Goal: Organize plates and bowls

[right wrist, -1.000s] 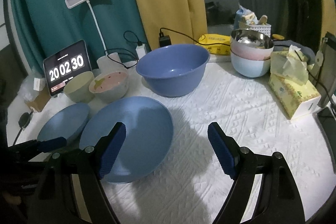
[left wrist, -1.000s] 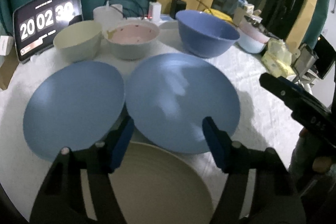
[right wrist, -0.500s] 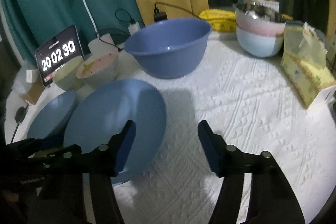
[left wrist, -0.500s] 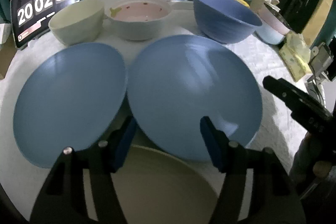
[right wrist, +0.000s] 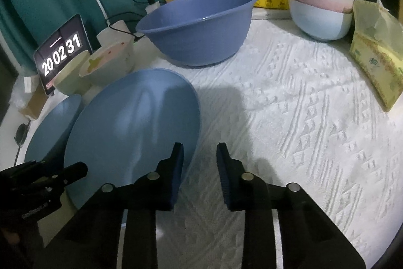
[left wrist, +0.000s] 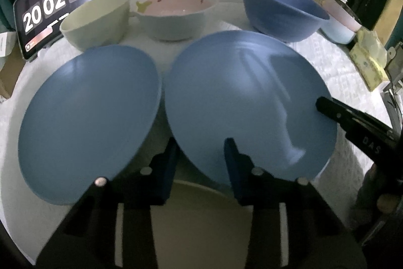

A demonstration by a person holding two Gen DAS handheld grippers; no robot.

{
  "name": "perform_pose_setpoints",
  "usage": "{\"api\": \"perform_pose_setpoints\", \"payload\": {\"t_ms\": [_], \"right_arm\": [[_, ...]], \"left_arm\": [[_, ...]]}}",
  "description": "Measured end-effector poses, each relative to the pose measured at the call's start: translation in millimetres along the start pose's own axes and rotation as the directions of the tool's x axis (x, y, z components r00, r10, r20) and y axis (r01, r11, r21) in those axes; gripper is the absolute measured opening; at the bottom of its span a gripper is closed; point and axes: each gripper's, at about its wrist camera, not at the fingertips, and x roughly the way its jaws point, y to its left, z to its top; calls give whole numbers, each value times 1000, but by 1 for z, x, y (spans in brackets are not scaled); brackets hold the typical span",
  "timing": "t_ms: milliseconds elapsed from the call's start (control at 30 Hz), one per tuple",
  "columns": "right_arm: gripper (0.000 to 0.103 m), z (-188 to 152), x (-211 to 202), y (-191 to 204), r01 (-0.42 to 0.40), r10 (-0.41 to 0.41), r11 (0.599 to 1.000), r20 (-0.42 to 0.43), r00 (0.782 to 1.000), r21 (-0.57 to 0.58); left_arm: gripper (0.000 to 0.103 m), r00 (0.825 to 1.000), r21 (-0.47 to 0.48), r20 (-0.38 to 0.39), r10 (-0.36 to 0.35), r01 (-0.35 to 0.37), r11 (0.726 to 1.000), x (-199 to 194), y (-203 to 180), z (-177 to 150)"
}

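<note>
nearest, a cream plate (left wrist: 201, 213) lies under the left gripper (left wrist: 201, 155), whose jaws have just been closing and stand narrowly apart astride the near rim of the right blue plate (left wrist: 239, 92), not visibly pressing on it. the right gripper (right wrist: 199, 163), its jaws also just closing and a small gap left, sits at that plate's right rim over the white cloth (right wrist: 302, 105), one finger overlapping the rim. just beside lies the left blue plate (left wrist: 88, 112); beyond stand a cream bowl (left wrist: 95, 19), a pink-lined bowl (left wrist: 176, 17), a blue bowl (left wrist: 279, 9), stacked bowls (right wrist: 320, 11) and a clock tablet (left wrist: 55, 1).
</note>
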Motion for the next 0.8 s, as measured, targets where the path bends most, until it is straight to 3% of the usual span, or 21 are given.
{"api": "perform_pose_setpoints", "payload": {"t_ms": [100, 800], "right_arm": [[16, -1, 0, 3, 5, -5, 1000, 2, 1000, -12], [16, -21, -46, -14, 98, -98, 995, 48, 994, 3]], "left_arm": [[27, 1000, 3, 1, 3, -3, 1000, -1, -1, -1], [27, 996, 62, 14, -85, 84, 994, -21, -30, -16]]}}
